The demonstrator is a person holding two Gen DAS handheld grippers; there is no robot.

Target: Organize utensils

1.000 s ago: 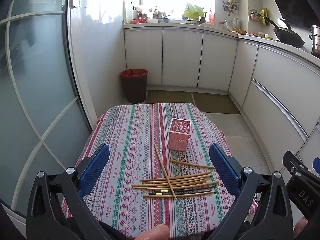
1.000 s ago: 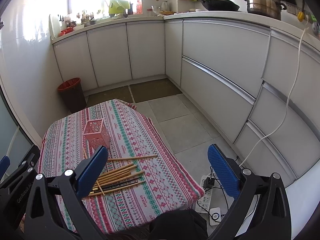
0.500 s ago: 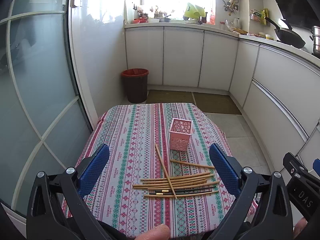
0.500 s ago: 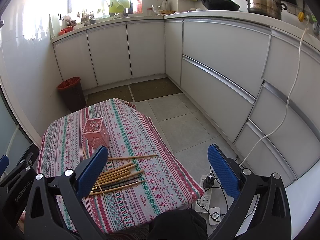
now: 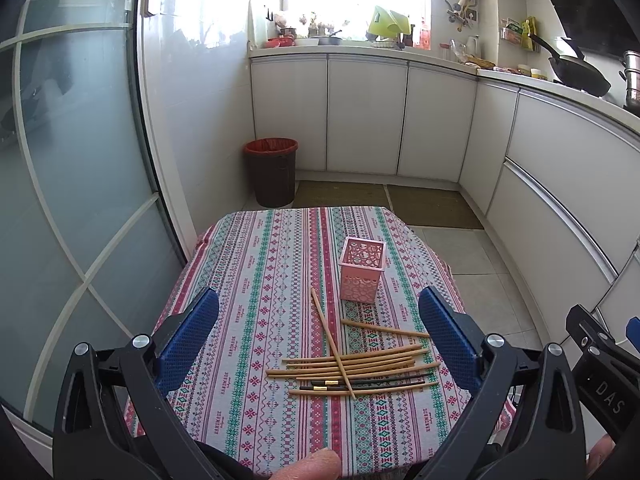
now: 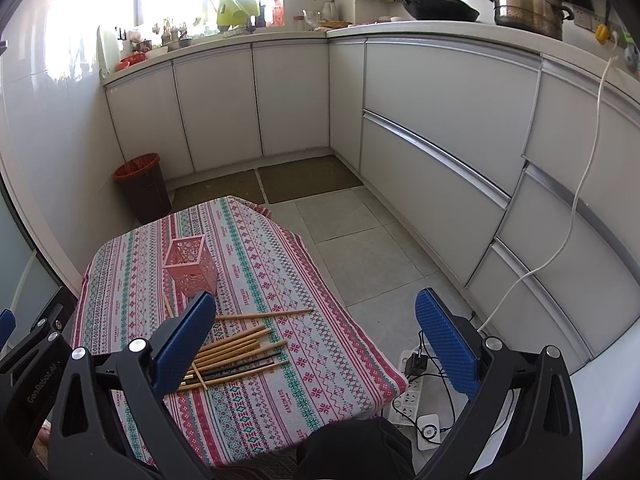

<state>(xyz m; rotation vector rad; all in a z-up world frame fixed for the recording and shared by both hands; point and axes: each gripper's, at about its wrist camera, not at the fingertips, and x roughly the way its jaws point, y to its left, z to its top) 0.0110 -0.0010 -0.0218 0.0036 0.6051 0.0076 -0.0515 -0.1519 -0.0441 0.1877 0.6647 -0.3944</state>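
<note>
Several wooden and dark chopsticks [image 5: 356, 368] lie in a loose pile on the patterned tablecloth [image 5: 256, 280], one crossing the others. A pink lattice holder [image 5: 362, 269] stands upright just beyond them. My left gripper [image 5: 318, 338] is open and empty, held above the near side of the pile. In the right wrist view the chopsticks [image 6: 236, 350] and the holder [image 6: 191, 266] sit at lower left. My right gripper [image 6: 316, 342] is open and empty, off the table's right edge above the floor.
A red-lined bin [image 5: 272, 170] stands on the floor beyond the table. White cabinets [image 6: 440, 120] run along the back and right. A power strip with cables [image 6: 416, 396] lies on the floor by the table. A glass door [image 5: 72, 200] is at left.
Both views have shifted very slightly. The chopsticks and the holder have not moved, and both grippers stay open.
</note>
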